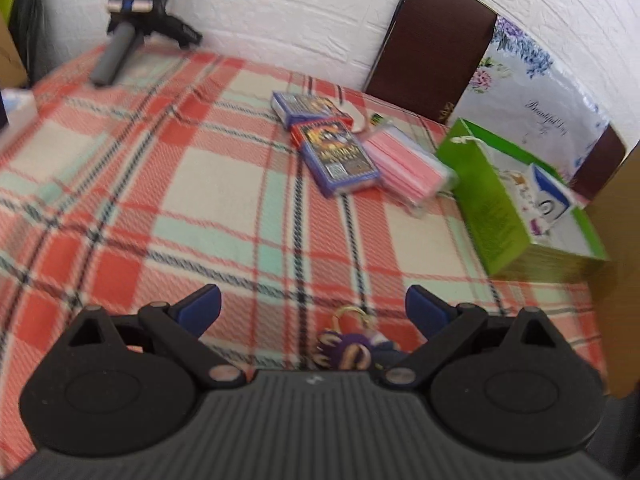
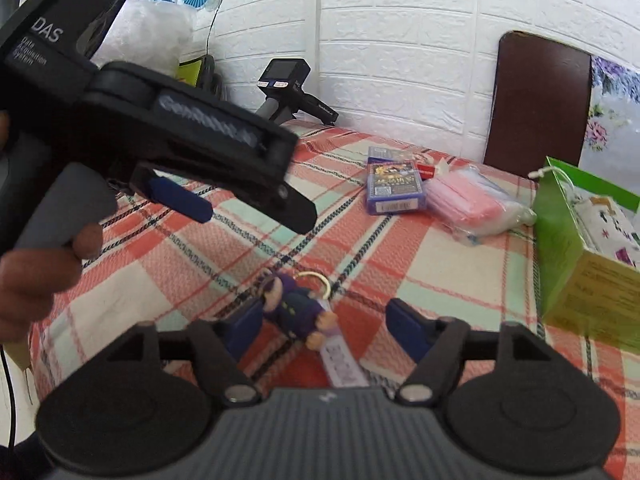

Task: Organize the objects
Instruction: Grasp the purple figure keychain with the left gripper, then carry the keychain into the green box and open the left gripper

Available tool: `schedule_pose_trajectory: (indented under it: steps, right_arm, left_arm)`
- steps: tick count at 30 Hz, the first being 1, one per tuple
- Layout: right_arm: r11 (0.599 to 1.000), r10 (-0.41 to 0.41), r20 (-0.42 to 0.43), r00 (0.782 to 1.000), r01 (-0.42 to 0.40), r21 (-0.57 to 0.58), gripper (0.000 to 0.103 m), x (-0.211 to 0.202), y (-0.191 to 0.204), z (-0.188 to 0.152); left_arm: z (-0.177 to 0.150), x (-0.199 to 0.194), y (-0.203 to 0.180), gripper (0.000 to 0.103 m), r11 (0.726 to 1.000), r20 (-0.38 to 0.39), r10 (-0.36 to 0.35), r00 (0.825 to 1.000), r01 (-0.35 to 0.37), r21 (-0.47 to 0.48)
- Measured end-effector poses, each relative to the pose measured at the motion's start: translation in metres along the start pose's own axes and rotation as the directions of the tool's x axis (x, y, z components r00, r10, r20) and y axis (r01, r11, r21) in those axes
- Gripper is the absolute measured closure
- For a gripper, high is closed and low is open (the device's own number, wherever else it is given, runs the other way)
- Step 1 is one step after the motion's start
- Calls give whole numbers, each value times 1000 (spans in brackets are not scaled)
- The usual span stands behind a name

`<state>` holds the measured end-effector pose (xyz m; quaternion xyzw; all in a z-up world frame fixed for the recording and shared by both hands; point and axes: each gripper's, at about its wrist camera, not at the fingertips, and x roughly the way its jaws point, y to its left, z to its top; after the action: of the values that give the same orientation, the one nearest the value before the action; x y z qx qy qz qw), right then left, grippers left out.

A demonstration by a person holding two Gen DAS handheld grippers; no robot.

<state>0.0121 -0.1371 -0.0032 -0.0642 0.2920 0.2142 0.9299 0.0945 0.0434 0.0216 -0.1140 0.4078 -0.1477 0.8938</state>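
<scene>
- Right claw [image 2: 320, 320] is wide open around the little doll keychain [image 2: 298, 308], ready to pinch it.
- Left claw [image 1: 313, 308] hangs wide open above it, holding nothing.
- Keychain lies flat on the plaid counter [image 2: 168, 292]; the green gift bag [image 2: 576, 256] waits nearby.

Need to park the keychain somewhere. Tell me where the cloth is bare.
Bare plaid tablecloth spreads wide between the spare gripper by the wall, the card boxes and the left gripper. Crowded: boxes, pink masks and green box cluster at the right. The keychain sits between the open right gripper fingers.
</scene>
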Motion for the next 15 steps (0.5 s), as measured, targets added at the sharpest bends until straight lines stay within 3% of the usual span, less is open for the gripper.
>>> schedule_pose_trajectory:
  steps: [3, 7, 11, 13, 15]
  right_arm:
    - [1000, 6, -34, 999, -6, 13, 28, 4, -4, -6]
    - [1000, 8, -39, 999, -7, 12, 29, 14, 0, -8]
    - [998, 52, -33, 998, -53, -41, 68, 22, 13, -5]
    - [997, 55, -27, 998, -56, -51, 69, 24, 19, -3]
    - [998, 56, -5, 998, -56, -36, 69, 22, 21, -3]
  left_arm:
    - [-5, 5, -1, 4, 997, -43, -66, 997, 64, -43]
    - [-15, 20, -12, 13, 999, -115, -39, 993, 36, -31]
    - [-23, 18, -11, 35, 1000, -91, 21, 996, -22, -19]
    - [-25, 14, -10, 48, 999, -68, 1, 998, -3, -39]
    - [-21, 10, -12, 48, 999, -50, 11, 999, -13, -49]
